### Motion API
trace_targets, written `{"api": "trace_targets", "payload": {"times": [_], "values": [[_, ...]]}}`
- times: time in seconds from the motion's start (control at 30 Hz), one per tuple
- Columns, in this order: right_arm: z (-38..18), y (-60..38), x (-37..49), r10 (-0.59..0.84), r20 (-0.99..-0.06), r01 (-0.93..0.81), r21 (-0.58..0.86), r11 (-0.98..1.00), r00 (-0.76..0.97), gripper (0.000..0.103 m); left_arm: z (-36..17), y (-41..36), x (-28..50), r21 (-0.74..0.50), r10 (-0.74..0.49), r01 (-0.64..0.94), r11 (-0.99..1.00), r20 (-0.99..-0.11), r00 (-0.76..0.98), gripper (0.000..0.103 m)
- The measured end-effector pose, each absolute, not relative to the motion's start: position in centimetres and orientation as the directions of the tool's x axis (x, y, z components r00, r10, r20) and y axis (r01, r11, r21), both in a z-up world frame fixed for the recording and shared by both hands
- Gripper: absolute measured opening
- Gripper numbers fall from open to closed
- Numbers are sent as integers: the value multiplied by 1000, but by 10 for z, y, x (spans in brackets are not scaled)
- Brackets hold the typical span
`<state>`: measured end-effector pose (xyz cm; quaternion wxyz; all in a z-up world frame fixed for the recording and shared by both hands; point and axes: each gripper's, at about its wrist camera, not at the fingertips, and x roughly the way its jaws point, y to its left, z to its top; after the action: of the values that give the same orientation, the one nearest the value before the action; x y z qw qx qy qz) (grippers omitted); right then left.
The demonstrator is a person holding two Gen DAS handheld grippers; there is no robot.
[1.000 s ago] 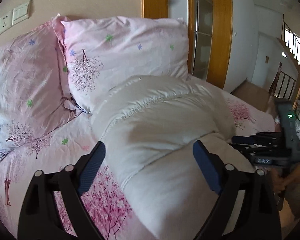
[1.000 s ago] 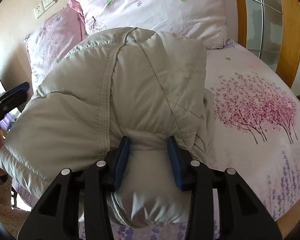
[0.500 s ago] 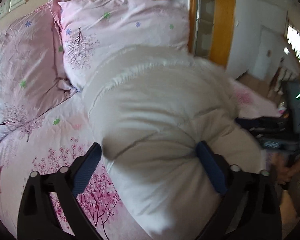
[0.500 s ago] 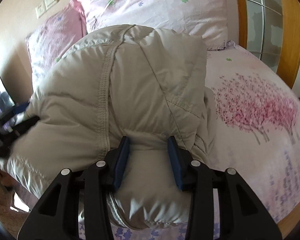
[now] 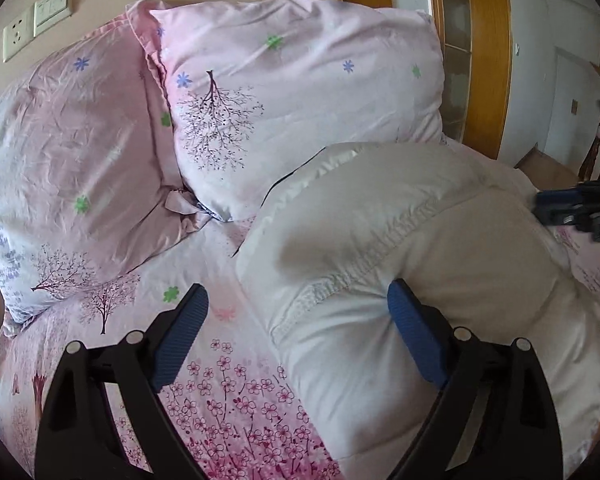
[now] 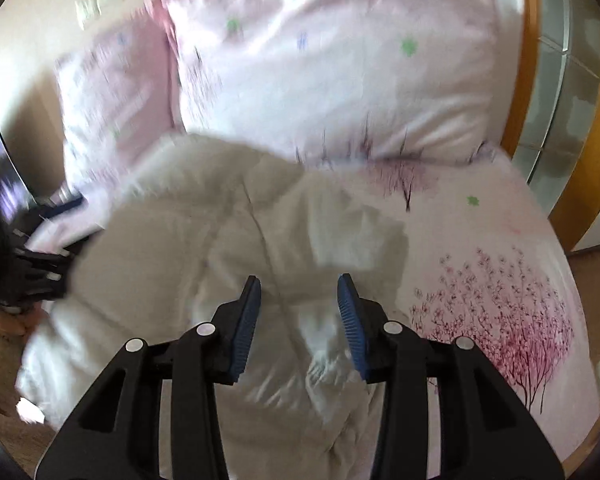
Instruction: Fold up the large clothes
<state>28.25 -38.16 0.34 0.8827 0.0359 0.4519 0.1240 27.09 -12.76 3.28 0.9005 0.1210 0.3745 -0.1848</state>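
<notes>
left gripper [image 5: 296, 320] points steeply down over the bed, jaws spread wide; its right pad presses into the side of the jacket [image 5: 440, 264], its left pad hangs clear above the sheet [image 5: 228, 392], so nothing is clamped. right gripper [image 6: 298, 320] also tilts downward above the jacket [image 6: 228, 280], jaws partly apart; a ridge of fabric lies under the gap, but the frame is blurred and whether the pads grip it cannot be told. the jacket, pale and puffy, lies bunched on the bed, its far end against the pillows [image 5: 300, 92]. two pink floral pillows stand against the wall, side by side and touching. the sheet is pink with blossom trees. a socket and switch plate [image 5: 36, 20] sit on the beige wall at upper left. a wooden door frame [image 5: 488, 60] stands just beyond the bed.
</notes>
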Motion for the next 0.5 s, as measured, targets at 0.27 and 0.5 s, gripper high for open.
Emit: {"api": "trace_targets", "payload": {"times": [0.27, 0.5], "values": [[-50, -398, 301, 288, -866, -144, 250, 957, 409, 43, 24, -135, 279, -8, -295, 422, 907, -727, 620, 91], [-54, -397, 303, 282, -869, -141, 245, 959, 406, 43, 42, -126, 265, 5, -290, 417, 909, -709, 642, 91]]}}
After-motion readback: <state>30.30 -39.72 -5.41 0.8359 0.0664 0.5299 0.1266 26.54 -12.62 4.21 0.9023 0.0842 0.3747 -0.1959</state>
